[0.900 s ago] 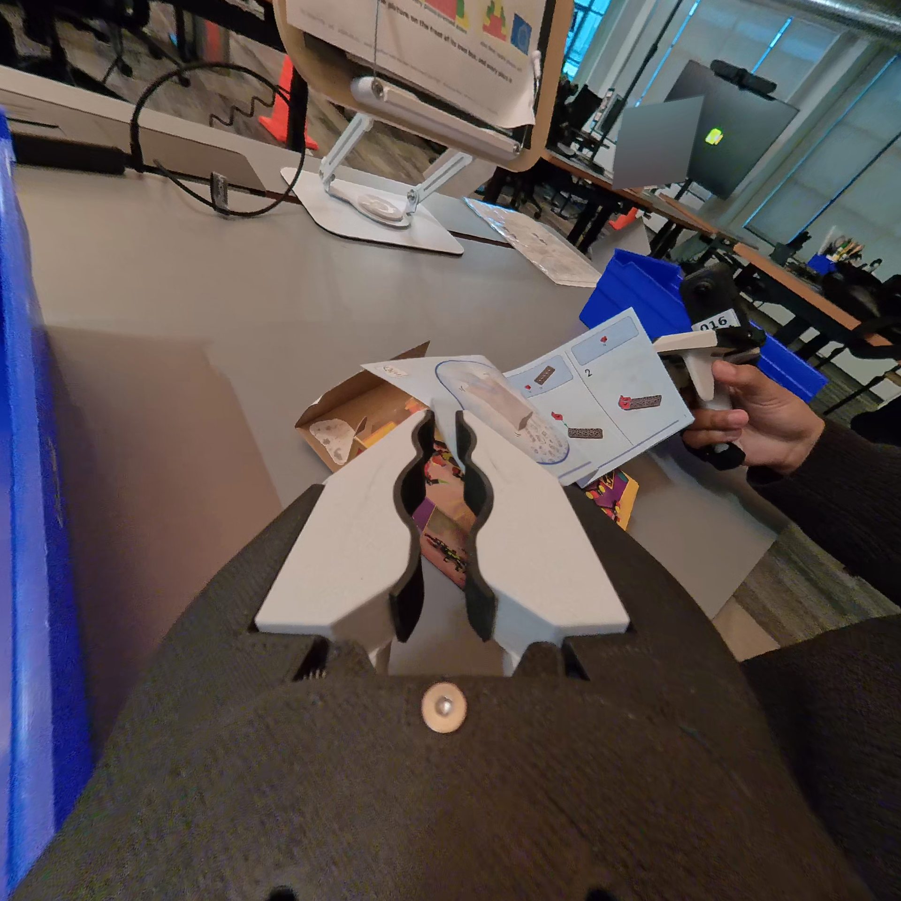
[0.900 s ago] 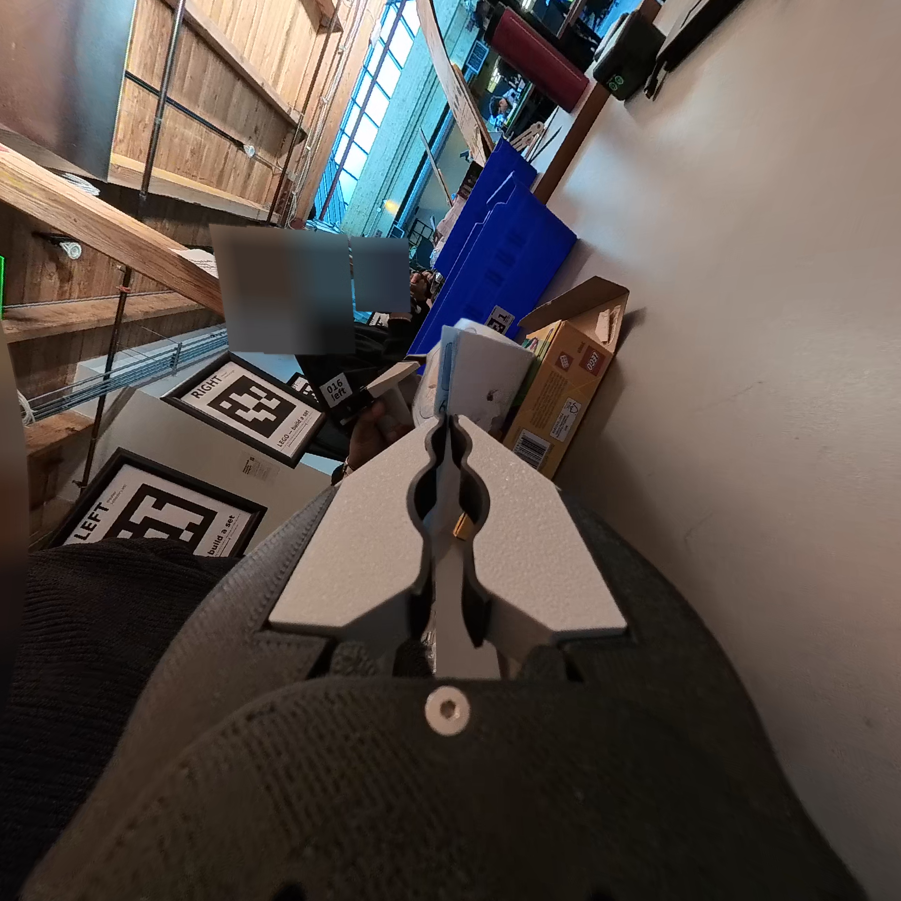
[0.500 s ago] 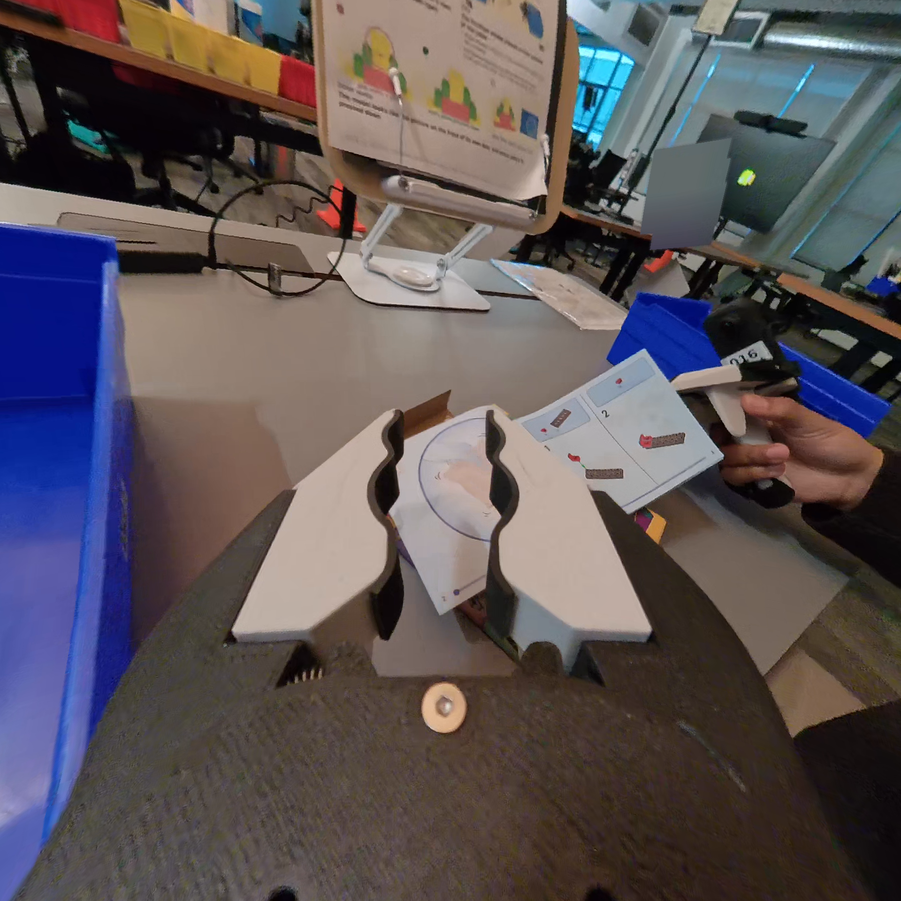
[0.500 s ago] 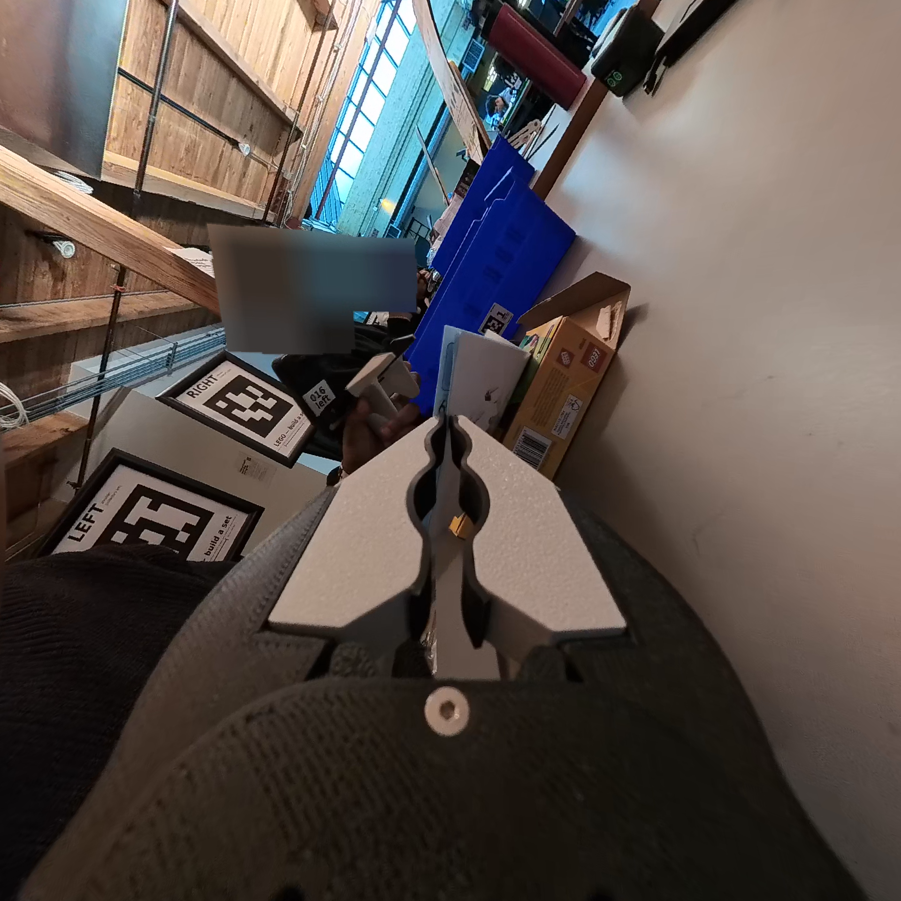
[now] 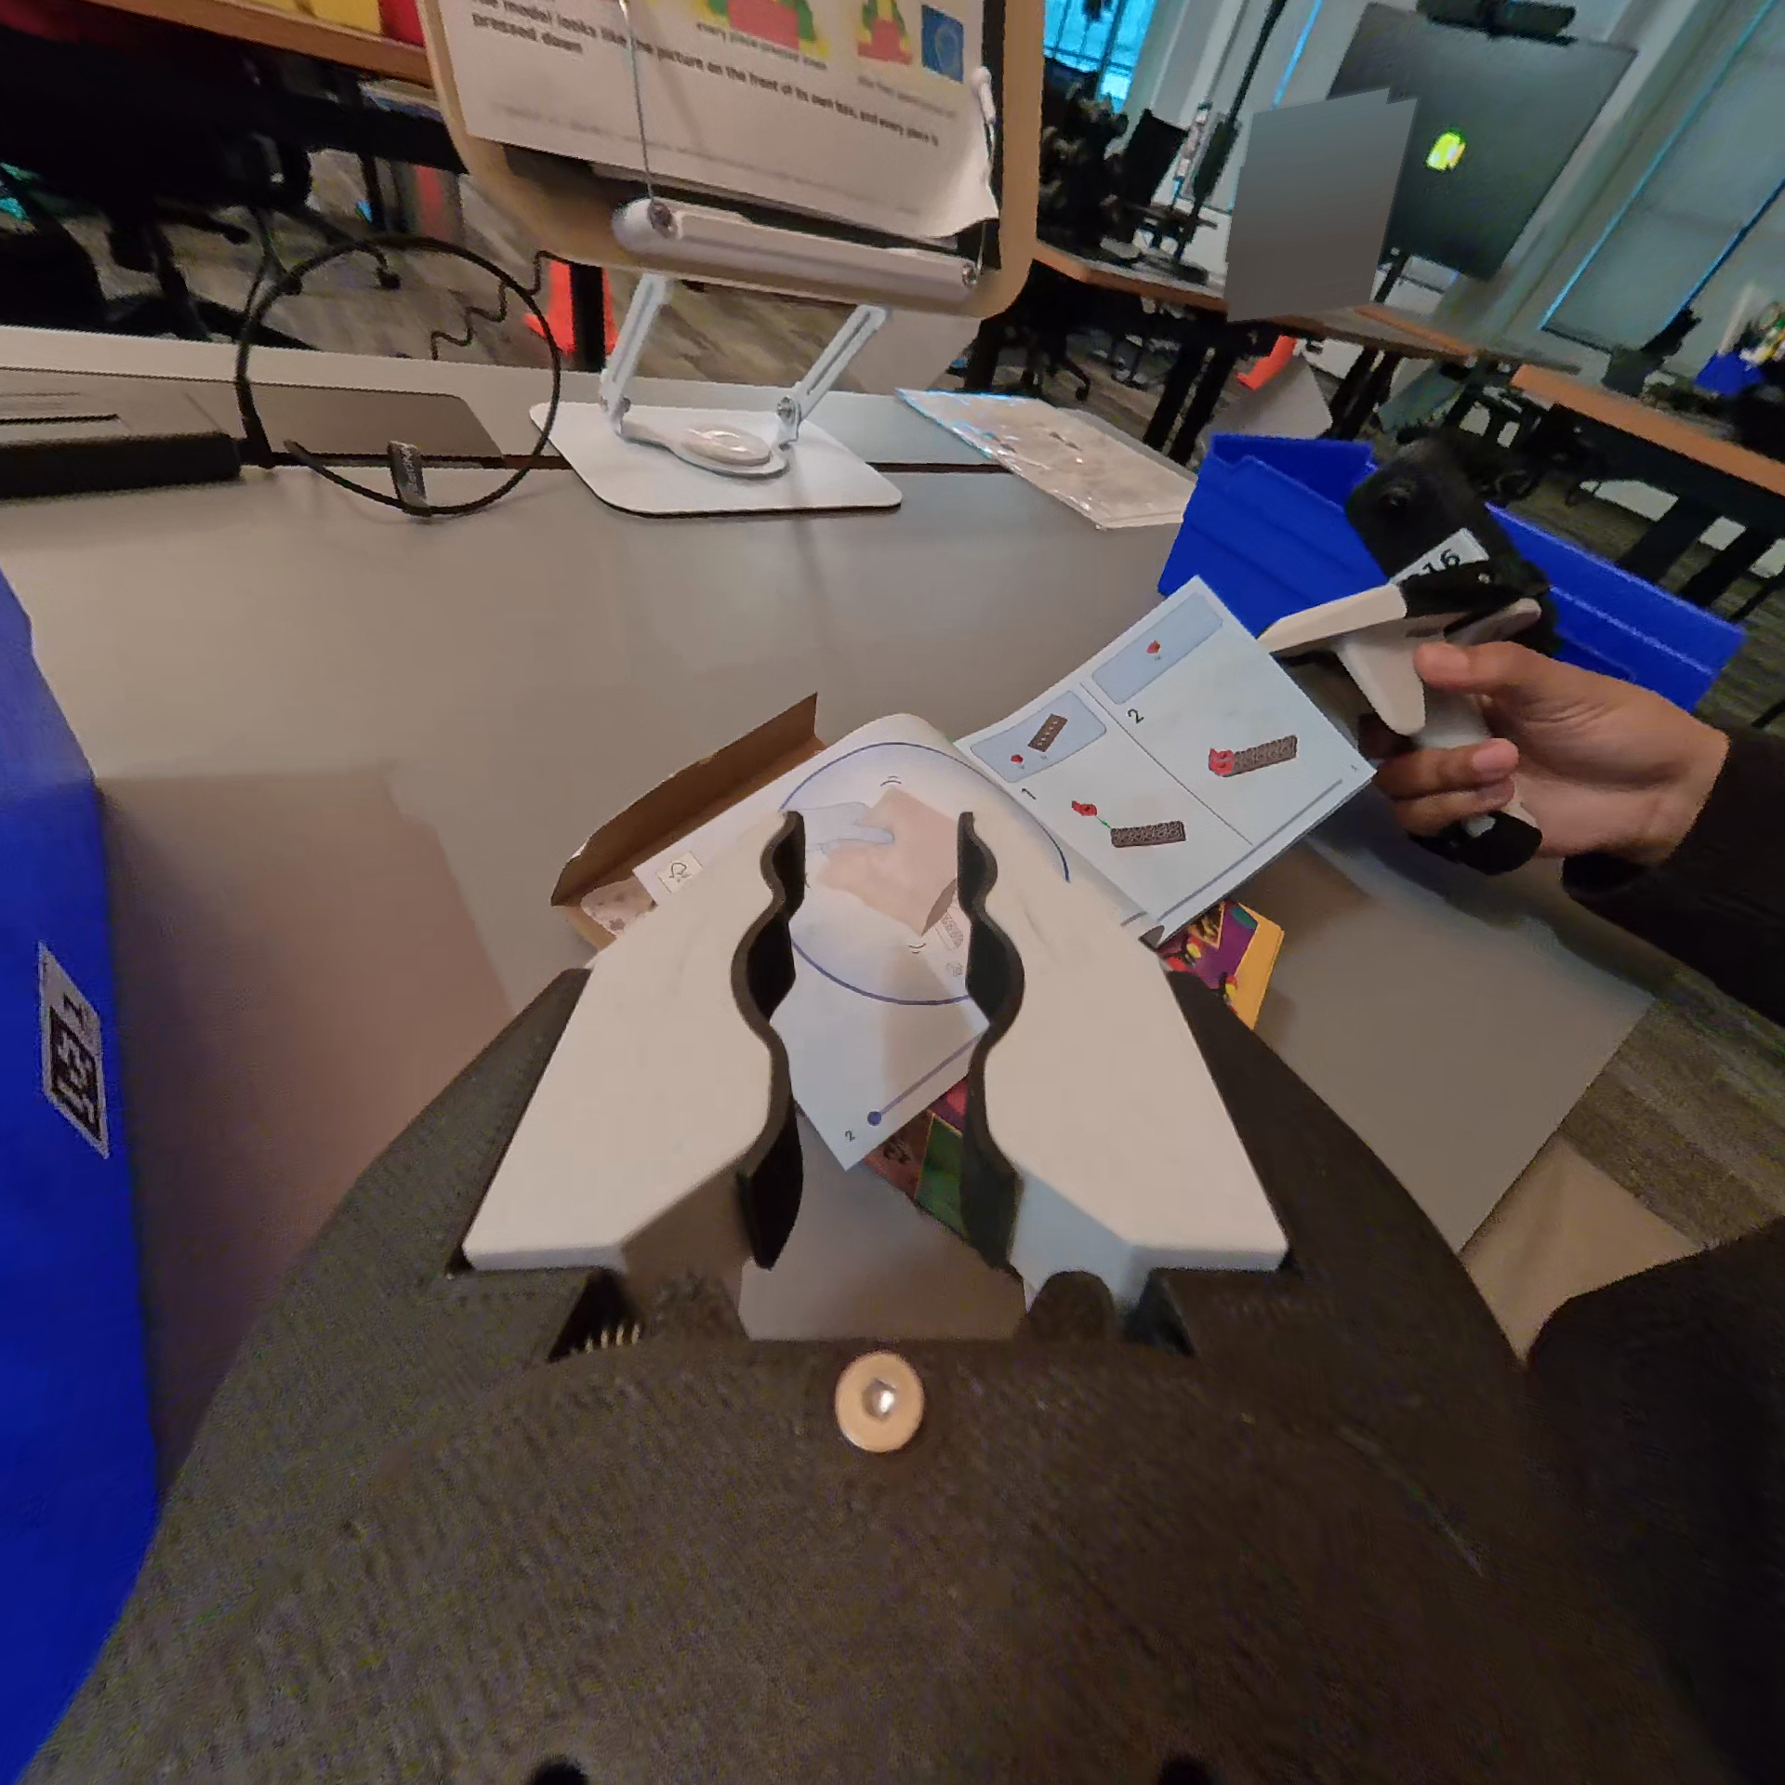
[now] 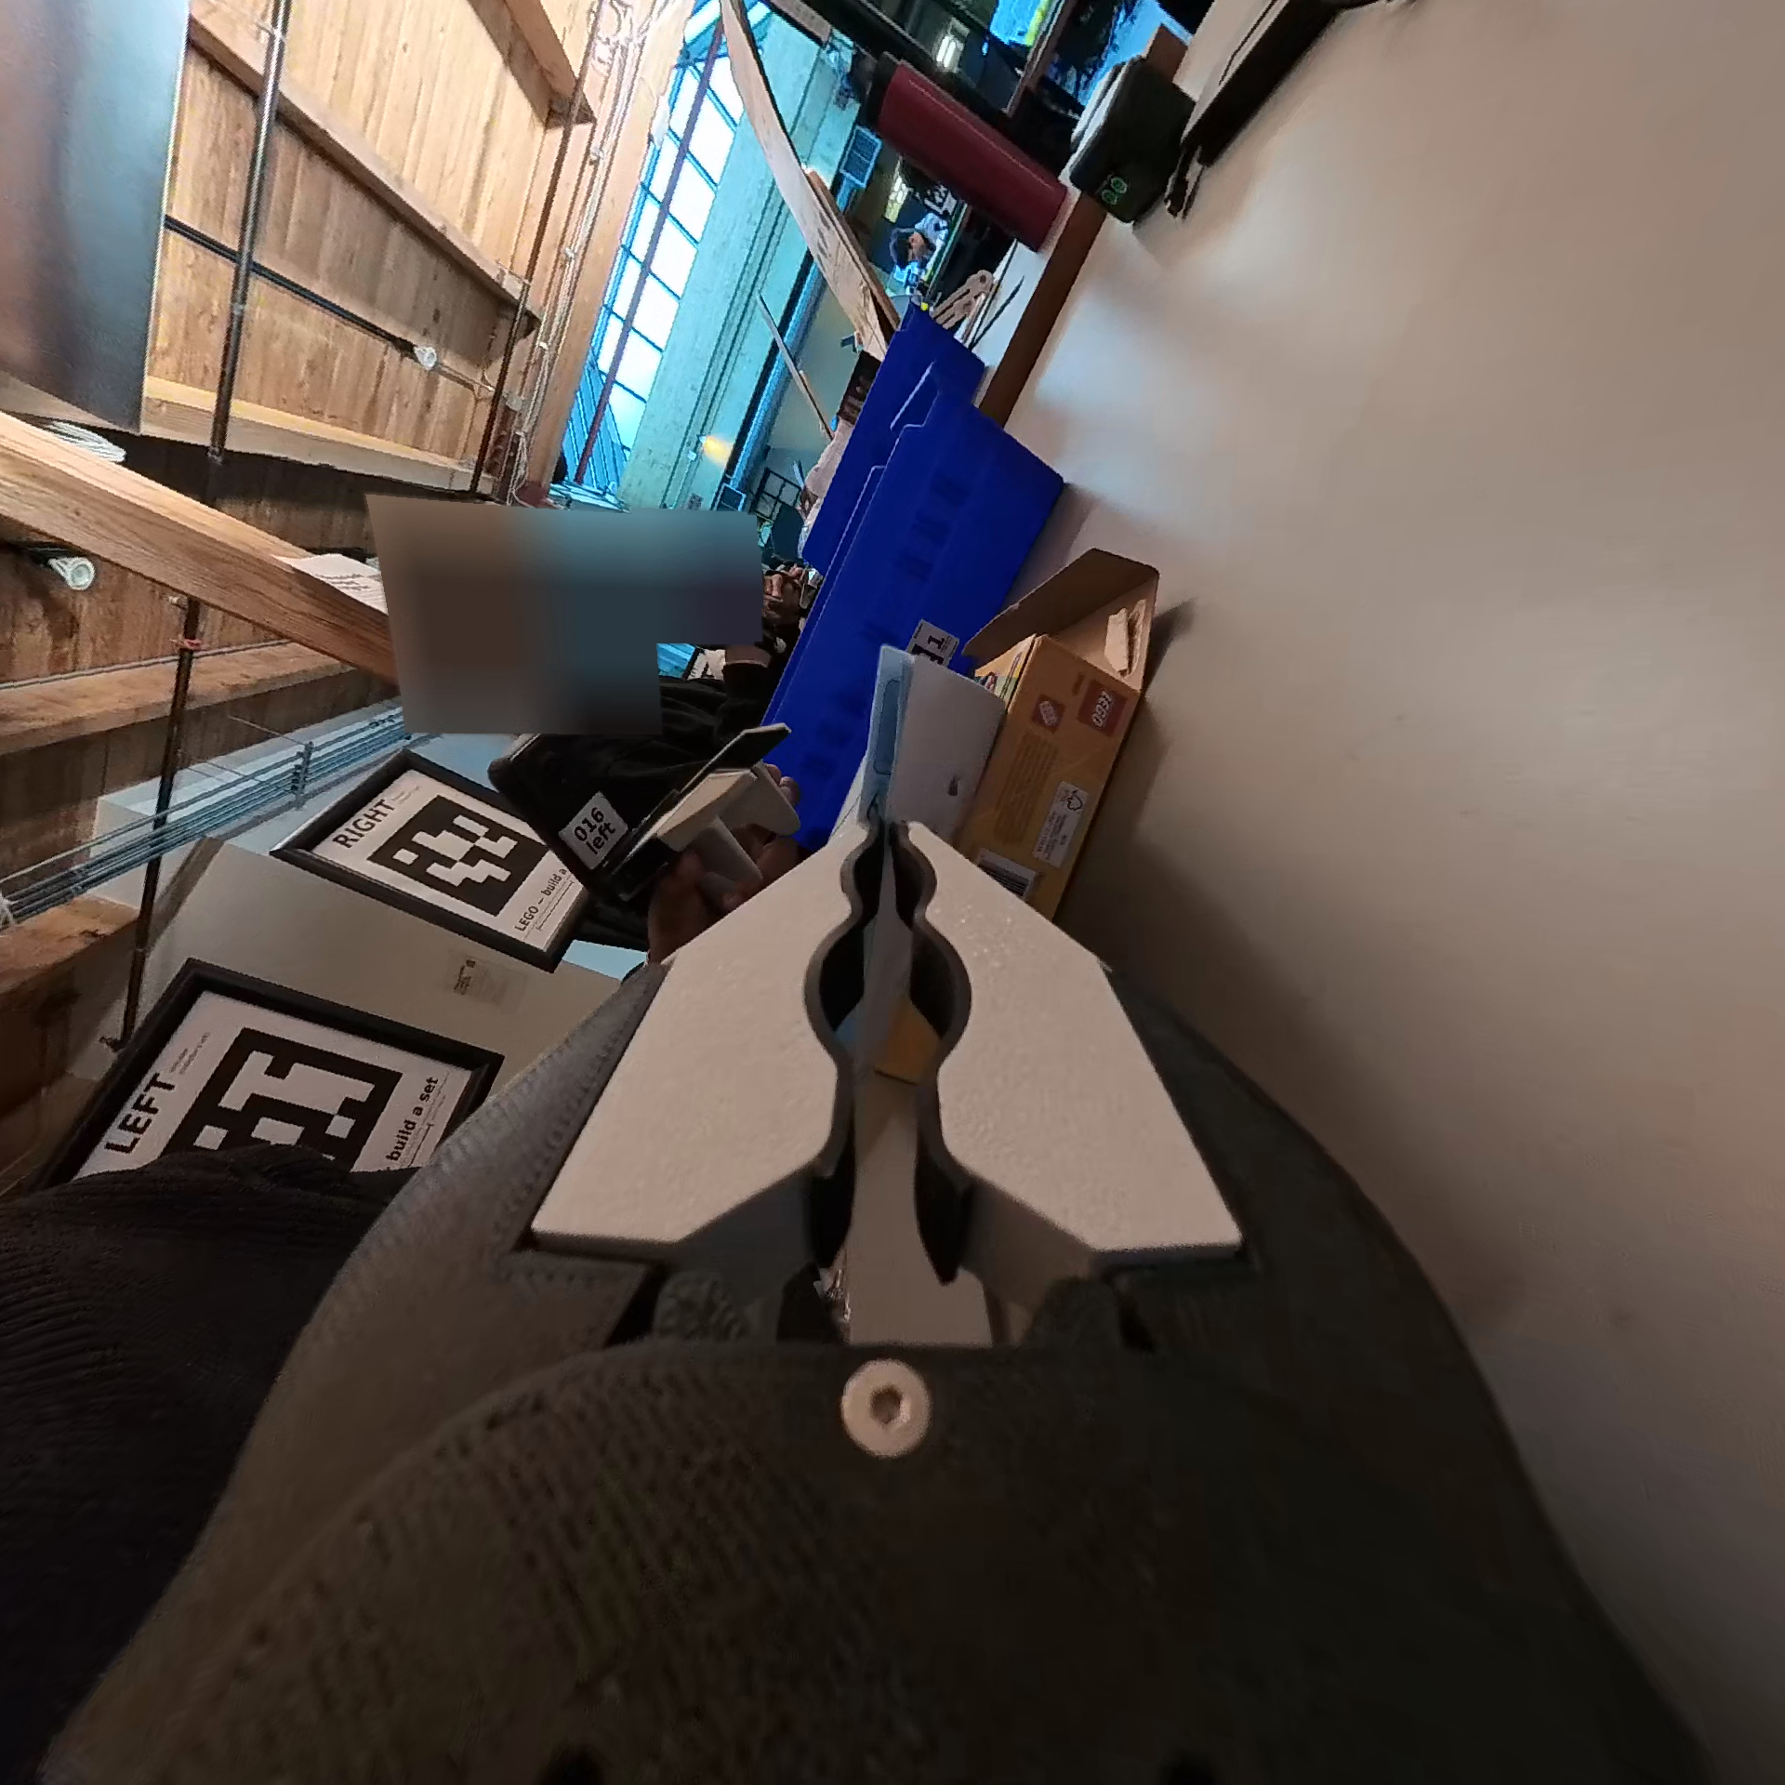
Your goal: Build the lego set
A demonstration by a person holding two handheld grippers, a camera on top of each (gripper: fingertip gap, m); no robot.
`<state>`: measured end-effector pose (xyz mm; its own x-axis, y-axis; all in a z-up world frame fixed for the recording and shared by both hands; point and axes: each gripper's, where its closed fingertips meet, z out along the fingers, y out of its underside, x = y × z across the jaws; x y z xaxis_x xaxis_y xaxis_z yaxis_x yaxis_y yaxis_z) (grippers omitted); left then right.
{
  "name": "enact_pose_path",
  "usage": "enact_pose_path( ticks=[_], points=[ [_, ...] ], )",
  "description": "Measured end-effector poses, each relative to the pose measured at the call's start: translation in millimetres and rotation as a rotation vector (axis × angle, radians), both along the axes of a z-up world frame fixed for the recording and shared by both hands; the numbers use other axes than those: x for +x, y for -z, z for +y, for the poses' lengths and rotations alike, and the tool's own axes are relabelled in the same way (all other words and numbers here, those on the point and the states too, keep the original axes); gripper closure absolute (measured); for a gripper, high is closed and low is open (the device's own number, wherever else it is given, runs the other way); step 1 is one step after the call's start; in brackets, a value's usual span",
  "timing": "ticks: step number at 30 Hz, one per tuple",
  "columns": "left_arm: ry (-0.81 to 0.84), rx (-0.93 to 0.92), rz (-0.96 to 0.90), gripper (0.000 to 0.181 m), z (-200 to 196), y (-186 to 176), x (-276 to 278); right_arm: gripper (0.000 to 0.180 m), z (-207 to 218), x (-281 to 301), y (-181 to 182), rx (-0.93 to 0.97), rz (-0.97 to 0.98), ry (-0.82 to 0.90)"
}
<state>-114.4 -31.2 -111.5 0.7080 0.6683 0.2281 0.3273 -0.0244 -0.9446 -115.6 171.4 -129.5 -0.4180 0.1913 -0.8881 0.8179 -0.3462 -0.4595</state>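
An open instruction booklet (image 5: pixel 1159 763) hangs above the cardboard Lego box (image 5: pixel 1219 951), whose brown flap (image 5: pixel 695 802) stands open on the grey table (image 5: pixel 676 618). My right gripper (image 5: pixel 1285 633) is shut on the booklet's far right corner and holds it up. In the right wrist view, the right gripper (image 6: pixel 884 833) pinches the booklet (image 6: pixel 932 749) edge-on, with the box (image 6: pixel 1053 773) behind it. My left gripper (image 5: pixel 879 840) is open and empty, with its fingers on either side of the booklet's left page, apart from it. It also shows in the right wrist view (image 6: pixel 749 773).
A blue bin (image 5: pixel 58 1062) stands close on the left and another blue bin (image 5: pixel 1275 522) at the right behind the booklet. A stand (image 5: pixel 734 454) with a printed sheet, a black cable (image 5: pixel 406 473) and a clear plastic bag (image 5: pixel 1053 444) lie at the table's back. One gripper's finger ends stand about 20 cm off the other's.
My left gripper has gone from nearly shut at the booklet's fold to wide open. The right gripper has kept its hold and the booklet has spread open.
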Motion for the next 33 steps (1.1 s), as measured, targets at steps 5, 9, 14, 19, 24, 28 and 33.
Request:
enact_pose_path(
  ticks=[5, 9, 14, 19, 24, 28, 33],
  points=[
    [0.043, -0.031, -0.032, 0.152, 8.3, 9.1, 5.4, 0.17, -2.9, 1.3, 0.0, -0.027, -0.022, -0.014],
    [0.085, -0.081, -0.14, 0.152, 16.0, 29.4, 10.2, 0.162, -5.3, 3.4, -2.0, -0.048, -0.031, -0.03],
    [0.084, -0.142, -0.169, 0.153, 16.3, 41.7, 11.3, 0.153, -8.5, 5.2, -1.9, -0.036, -0.024, -0.044],
    [0.08, -0.162, -0.199, 0.153, 15.3, 48.3, 11.1, 0.152, -10.7, 6.9, -1.1, -0.026, -0.022, -0.054],
    [0.078, -0.16, -0.201, 0.153, 14.6, 48.2, 11.0, 0.153, -13.9, 8.6, 7.4, 0.05, -0.013, -0.064],
    [0.07, -0.155, -0.202, 0.153, 12.2, 47.6, 9.5, 0.166, -16.5, 10.1, 16.1, 0.122, -0.007, -0.072],
    [0.066, -0.145, -0.204, 0.153, 11.5, 46.3, 8.9, 0.18, -18.8, 11.8, 21.3, 0.166, -0.001, -0.078]
  ],
)
